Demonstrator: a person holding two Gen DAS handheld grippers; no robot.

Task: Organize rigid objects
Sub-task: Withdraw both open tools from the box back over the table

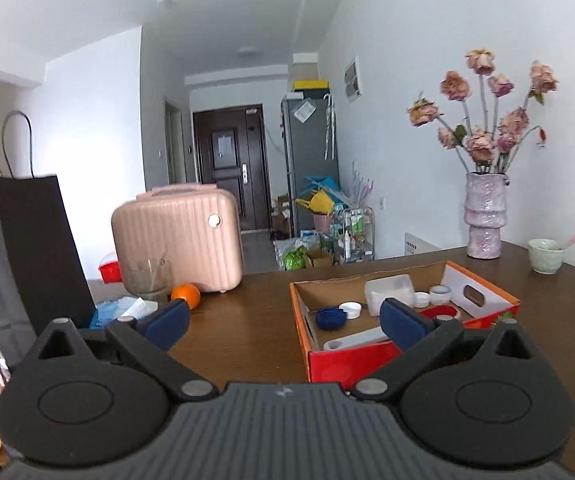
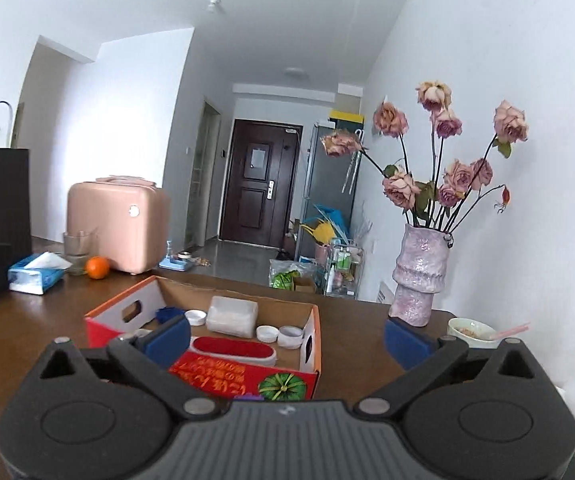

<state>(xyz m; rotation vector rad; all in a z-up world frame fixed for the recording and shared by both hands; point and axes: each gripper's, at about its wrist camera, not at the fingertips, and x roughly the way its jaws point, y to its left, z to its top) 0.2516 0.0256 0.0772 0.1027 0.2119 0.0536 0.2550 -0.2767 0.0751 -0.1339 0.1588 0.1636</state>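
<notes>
Right gripper [image 2: 285, 338], jaws wide apart and empty, above a brown table [image 2: 47, 344]. Open red carton [image 2: 316, 344] holds a frosted box [image 2: 231, 315], white caps [image 2: 266, 333], a blue cap [image 2: 167, 313] and a red-topped case [image 2: 233, 350]. Vase [image 2: 419, 276] at right; orange [image 2: 97, 267] at left.

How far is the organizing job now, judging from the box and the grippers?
Done: the cardboard box already holds white lids, a blue cap and a clear container. In hand: nothing; left gripper and right gripper are open. Left: no loose lids visible outside.
</notes>
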